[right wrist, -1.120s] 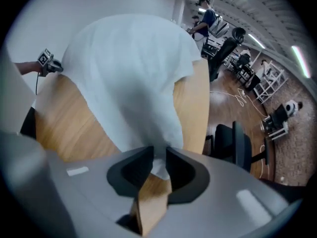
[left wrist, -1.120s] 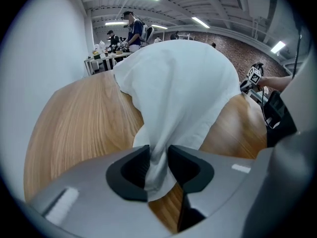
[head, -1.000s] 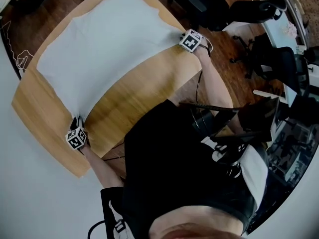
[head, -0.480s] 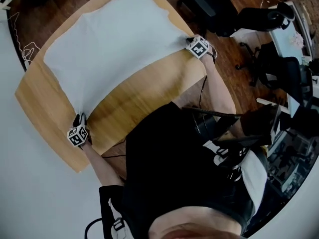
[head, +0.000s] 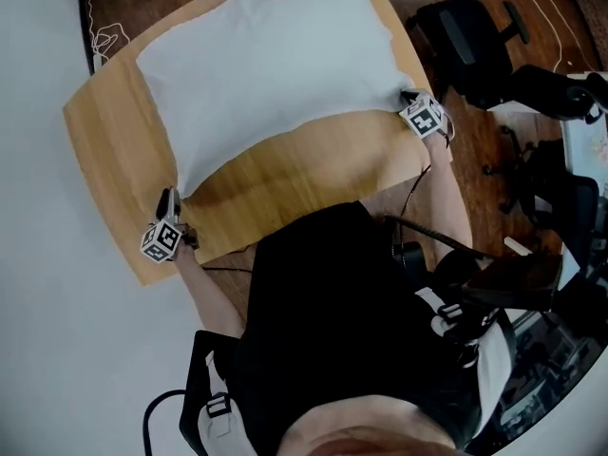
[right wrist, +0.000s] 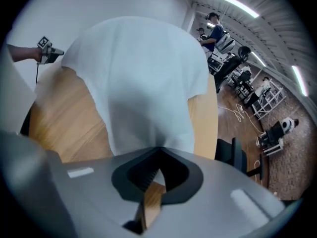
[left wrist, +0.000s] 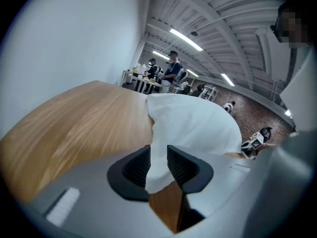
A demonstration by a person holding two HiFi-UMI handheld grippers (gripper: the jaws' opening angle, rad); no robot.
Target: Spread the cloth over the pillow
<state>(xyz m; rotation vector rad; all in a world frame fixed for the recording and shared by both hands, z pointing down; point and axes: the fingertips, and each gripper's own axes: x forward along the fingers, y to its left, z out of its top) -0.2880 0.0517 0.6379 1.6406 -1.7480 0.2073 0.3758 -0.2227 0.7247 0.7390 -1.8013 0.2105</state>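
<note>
A white cloth (head: pixel 271 74) lies spread over a soft mound on the wooden table (head: pixel 304 174); the pillow under it is hidden. My left gripper (head: pixel 172 199) is at the cloth's near left corner. In the left gripper view that corner (left wrist: pixel 157 170) hangs in the gap of my left gripper (left wrist: pixel 158 157), whose jaws are closing but still stand apart. My right gripper (head: pixel 406 97) is at the near right corner. In the right gripper view it (right wrist: pixel 159 151) is shut on the cloth's edge (right wrist: pixel 143 78), which runs into the tips.
Black office chairs (head: pixel 465 46) stand on the wooden floor to the right of the table. Cables (head: pixel 104 36) lie on the floor beyond the far left corner. A white wall runs along the left. People sit at distant desks (left wrist: pixel 171 71).
The head view has swung, so the table sits further right in the frame. Both grippers stay at the cloth's near corners, and the cloth still covers the mound.
</note>
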